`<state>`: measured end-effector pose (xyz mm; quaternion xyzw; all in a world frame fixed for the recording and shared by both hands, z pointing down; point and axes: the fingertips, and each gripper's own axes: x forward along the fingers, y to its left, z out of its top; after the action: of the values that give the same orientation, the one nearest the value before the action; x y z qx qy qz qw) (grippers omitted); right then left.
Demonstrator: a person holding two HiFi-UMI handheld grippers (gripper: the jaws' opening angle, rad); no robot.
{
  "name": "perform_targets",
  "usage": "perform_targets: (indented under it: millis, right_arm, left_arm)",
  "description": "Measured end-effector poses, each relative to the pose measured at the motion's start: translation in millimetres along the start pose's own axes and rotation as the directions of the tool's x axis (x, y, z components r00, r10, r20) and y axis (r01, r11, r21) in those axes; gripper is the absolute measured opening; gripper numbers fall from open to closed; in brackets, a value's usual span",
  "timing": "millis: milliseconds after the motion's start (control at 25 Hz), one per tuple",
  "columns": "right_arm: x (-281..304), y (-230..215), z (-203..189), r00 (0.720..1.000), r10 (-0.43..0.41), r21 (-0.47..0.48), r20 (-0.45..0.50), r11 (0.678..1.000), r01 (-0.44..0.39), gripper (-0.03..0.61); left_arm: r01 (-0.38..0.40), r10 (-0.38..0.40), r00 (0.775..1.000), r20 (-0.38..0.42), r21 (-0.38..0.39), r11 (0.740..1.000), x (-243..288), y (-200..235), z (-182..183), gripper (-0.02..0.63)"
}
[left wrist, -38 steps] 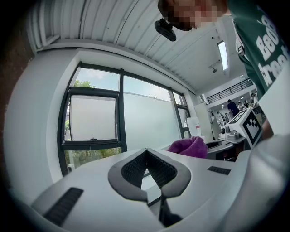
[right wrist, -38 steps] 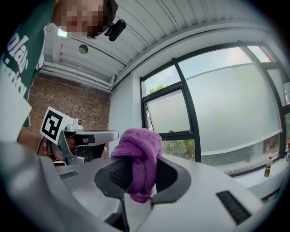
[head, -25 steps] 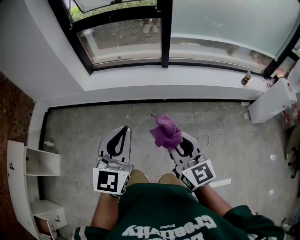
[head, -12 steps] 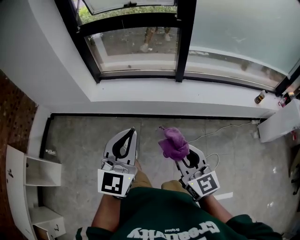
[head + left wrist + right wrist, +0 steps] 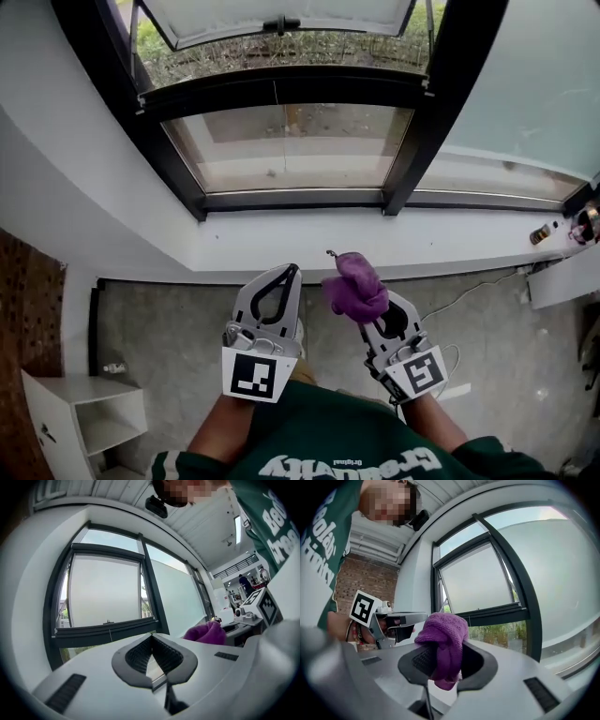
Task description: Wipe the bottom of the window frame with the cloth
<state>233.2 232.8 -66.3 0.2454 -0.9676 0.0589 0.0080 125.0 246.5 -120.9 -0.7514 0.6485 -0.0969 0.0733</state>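
Below the black window frame (image 5: 291,199), I hold both tools side by side: left gripper (image 5: 289,272) pinched together, empty; right gripper (image 5: 367,305) clamps a bunched, fuzzy purple cloth (image 5: 354,284).

floor (image 5: 169,319): grey stone tiles; white shelf unit (image 5: 84,417): open compartments, lower left, on floor beside red brick wall (image 5: 23,309); white cable (image 5: 469,295): lies loose across floor at right; small dark bottle (image 5: 541,234): far right; grass (image 5: 281,47): outdoors, top of head view
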Motion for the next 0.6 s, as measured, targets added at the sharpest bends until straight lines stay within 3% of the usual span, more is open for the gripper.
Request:
perform_targets:
  millis: [80,280,600]
  right_arm:
    - [51,-10,10,1.0,-0.019,0.0,-0.007,1.0,0.019,0.106]
    - [143,-30,30,0.999,-0.044,-0.002,-0.009,0.999,0.044,0.106]
    - [194,-57,35,0.992,-0.117,-0.009,-0.053,0.993,0.117,0.106]
  left_arm:
    - [0.024,-0.024,1.0,0.003,0.024,0.999,29,43,-4,0.009]
    - [0.094,-0.094,0.995,0.012,-0.007,0.996,87,114,-17,0.009]
    - [0.146,-0.146,0.989,-0.007,-0.049,0.988,133,159,-33,0.009]
